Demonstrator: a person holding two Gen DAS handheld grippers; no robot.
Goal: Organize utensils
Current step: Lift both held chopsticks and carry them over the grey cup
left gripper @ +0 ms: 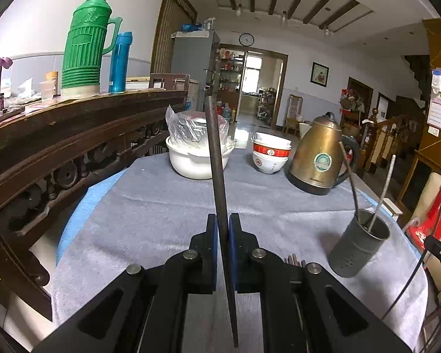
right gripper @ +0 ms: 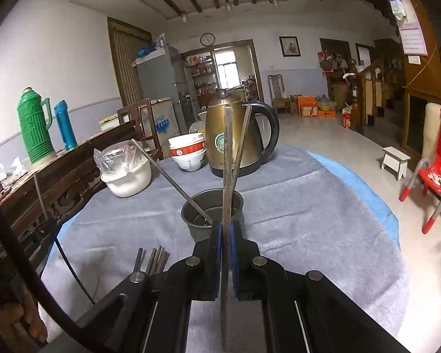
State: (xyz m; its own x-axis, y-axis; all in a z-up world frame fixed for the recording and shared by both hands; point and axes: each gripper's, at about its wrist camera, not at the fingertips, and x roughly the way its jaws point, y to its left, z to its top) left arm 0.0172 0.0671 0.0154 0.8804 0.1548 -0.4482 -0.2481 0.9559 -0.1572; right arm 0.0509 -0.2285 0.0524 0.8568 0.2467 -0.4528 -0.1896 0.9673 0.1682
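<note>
The right gripper (right gripper: 226, 236), pinching 1 upright chopstick (right gripper: 227, 158), is sitting just behind the holder cup (right gripper: 211, 216), clearly nearer than the left gripper (left gripper: 222, 229), which is pinching another chopstick (left gripper: 216, 158) upright, the cup lying to its right.

2 wrist views low over table (left gripper: 161, 206), both facing kettle (right gripper: 235, 135).

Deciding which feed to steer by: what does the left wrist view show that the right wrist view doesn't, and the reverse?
Left wrist only: the left gripper shut on a dark chopstick.

Right wrist only: the right gripper shut on a silver chopstick, close behind the holder, and a red chair on the floor.

Both: the grey utensil holder with two chopsticks inside, loose chopsticks on the cloth, the kettle, stacked bowls, white pot.
</note>
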